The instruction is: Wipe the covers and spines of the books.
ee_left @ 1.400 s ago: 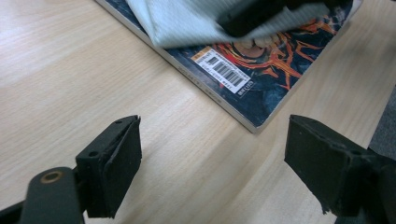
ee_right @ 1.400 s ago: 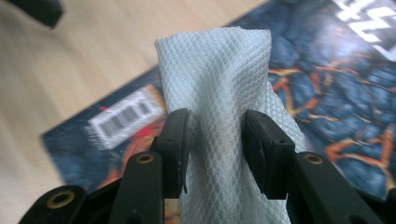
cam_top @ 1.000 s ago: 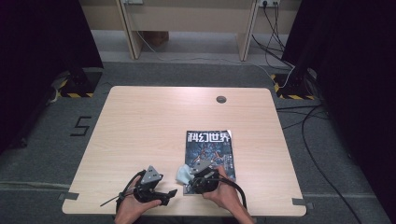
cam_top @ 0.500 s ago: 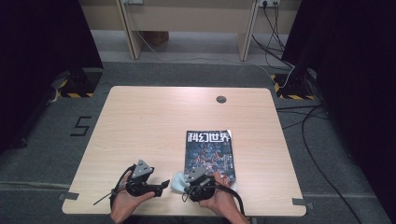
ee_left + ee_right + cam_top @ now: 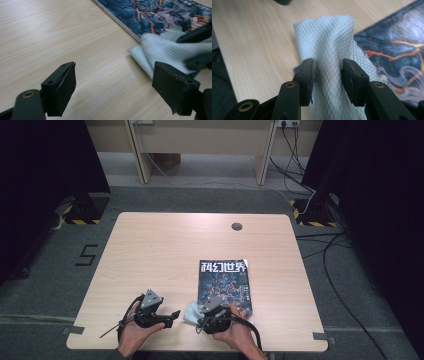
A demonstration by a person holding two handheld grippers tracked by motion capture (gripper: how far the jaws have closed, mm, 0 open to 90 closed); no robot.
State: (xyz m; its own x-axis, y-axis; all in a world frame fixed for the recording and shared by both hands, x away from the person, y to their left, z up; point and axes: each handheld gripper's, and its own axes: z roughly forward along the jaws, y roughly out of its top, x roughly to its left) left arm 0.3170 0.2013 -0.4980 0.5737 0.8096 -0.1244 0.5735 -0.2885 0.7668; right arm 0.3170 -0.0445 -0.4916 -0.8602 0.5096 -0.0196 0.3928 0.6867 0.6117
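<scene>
Two grippers: right gripper [image 5: 325,72] pinches cloth [image 5: 332,50]; left gripper [image 5: 115,85] spread
Cloth: just right of left gripper, over magazine [image 5: 225,280] corner

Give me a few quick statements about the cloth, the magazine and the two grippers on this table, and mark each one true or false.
1. The right gripper is shut on the white cloth. True.
2. The left gripper holds a corner of the cloth. False: its jaws stand wide apart over bare table, with nothing between them.
3. The magazine lies closed with its cover up. True.
4. The cloth lies in the middle of the table, far from the magazine. False: it sits at the magazine's near left corner, close to the person's edge.
5. The magazine's cover is plain white. False: it is dark blue with orange streaks.
</scene>
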